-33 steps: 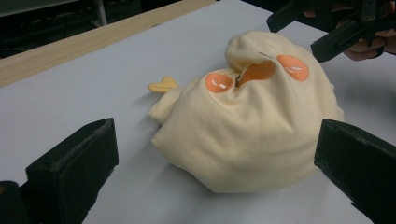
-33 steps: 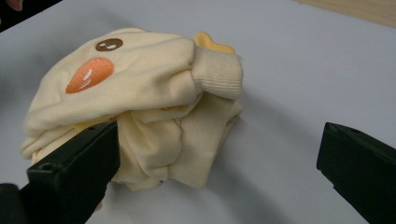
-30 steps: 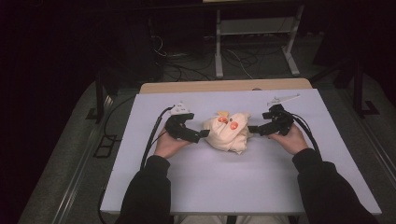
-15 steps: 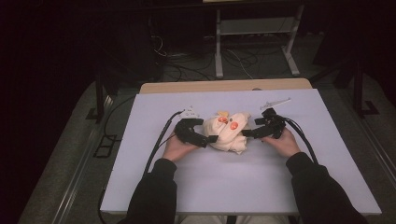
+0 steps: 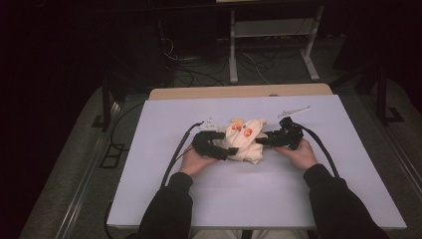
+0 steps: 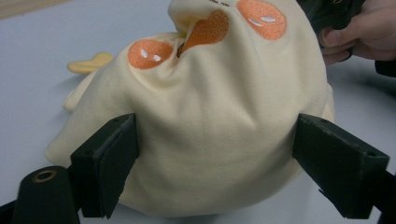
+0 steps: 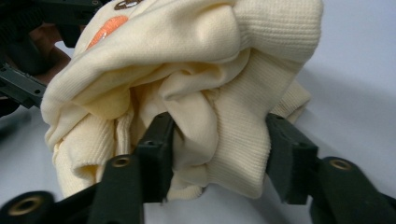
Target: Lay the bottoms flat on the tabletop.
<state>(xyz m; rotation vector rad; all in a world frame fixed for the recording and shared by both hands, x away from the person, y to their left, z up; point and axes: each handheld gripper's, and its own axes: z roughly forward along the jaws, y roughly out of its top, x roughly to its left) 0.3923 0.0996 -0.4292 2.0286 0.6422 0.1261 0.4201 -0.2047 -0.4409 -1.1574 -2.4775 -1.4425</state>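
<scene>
Tabletop [image 5: 259, 199]: pale lilac-white sheet, far edge showing a bare wood strip [image 5: 239, 92].
Floor [image 5: 64, 164]: grey, dim; metal rail [image 5: 82, 191] along the table's left edge.
Beyond the far edge: white metal frame [image 5: 271, 47], loose cables [image 5: 199, 74] on the floor.
Light: bright on the table, room dark.

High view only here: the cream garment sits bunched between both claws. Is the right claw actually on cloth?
Observer: Yes. The right claw has just been closing, and its pads pinch a ribbed fold of the cream garment.
Operator: And the left one?
Observer: The left claw has also just been closing; its pads press both sides of the smooth bulge below the orange patches.
Operator: Anything loose nearby?
Observer: A small yellow piece lies on the table behind the garment; whether it is attached I cannot tell.
</scene>
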